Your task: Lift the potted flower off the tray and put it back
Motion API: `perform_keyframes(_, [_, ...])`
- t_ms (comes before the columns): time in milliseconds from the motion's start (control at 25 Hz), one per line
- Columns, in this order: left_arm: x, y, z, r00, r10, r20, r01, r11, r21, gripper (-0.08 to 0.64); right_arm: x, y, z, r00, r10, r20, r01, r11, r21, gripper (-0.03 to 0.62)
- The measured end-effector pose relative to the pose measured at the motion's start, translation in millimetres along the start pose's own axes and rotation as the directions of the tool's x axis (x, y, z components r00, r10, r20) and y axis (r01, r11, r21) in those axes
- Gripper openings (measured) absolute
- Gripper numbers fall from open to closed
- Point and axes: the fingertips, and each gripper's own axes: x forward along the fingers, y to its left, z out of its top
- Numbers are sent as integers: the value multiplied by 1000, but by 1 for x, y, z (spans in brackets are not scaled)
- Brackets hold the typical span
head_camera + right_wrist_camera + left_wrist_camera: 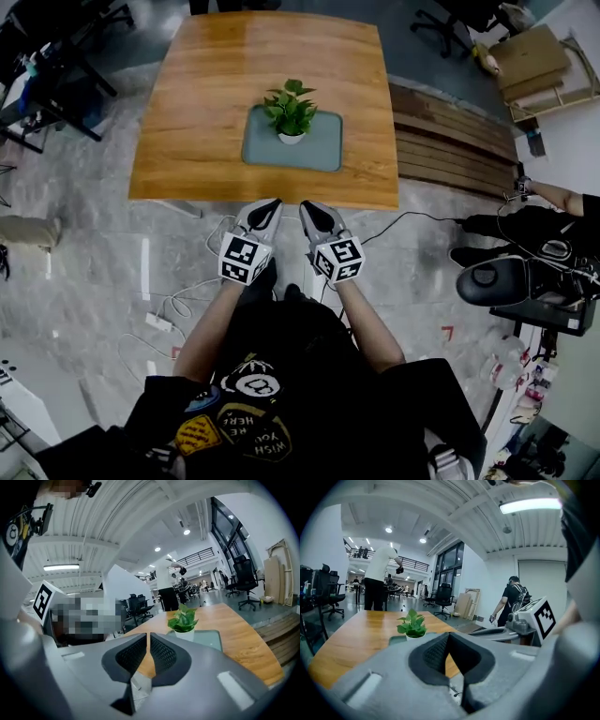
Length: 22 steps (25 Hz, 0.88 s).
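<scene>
A small green potted flower [290, 110] in a white pot stands upright on a grey-green tray [319, 152] in the middle of a wooden table [197, 122]. Both grippers hover side by side just short of the table's near edge, pointing at the plant. My left gripper [273, 202] has its jaws together with nothing in them. My right gripper [307, 205] is likewise shut and empty. The left gripper view shows the flower [412, 624] ahead beyond the shut jaws. In the right gripper view the flower [183, 619] and tray [211, 639] lie a little to the right.
A slatted wooden bench [450, 150] runs along the table's right side. A person's arm [553, 197] and a chair [492, 279] are at the far right. Cables [169, 309] trail on the floor at left. A person [382, 576] stands beyond the table's far end.
</scene>
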Motion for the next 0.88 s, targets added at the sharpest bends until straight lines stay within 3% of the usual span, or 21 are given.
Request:
perform_keyframes(280, [63, 93, -21, 999, 4, -33, -6, 999, -41, -4, 137, -75, -52, 989, -127, -82, 128, 992, 10, 216])
perform_keyframes(360, [77, 110, -28, 998, 11, -56, -14, 999, -46, -5, 169, -102, -57, 980, -181, -86, 182, 983, 13, 383])
perform_keyframes(480, [87, 126, -36, 997, 5, -81, -11, 997, -76, -5, 207, -142, -64, 963, -252, -98, 254, 967, 7, 510])
perform_keyframes(600, [89, 138, -43, 995, 11, -101, -22, 994, -110, -5, 239, -175, -72, 953, -280, -114, 281, 960, -10, 552])
perform_keyframes(880, [102, 146, -63, 990, 37, -135, -58, 986, -156, -5, 283, -193, -71, 965, -225, -136, 210, 971, -114, 589])
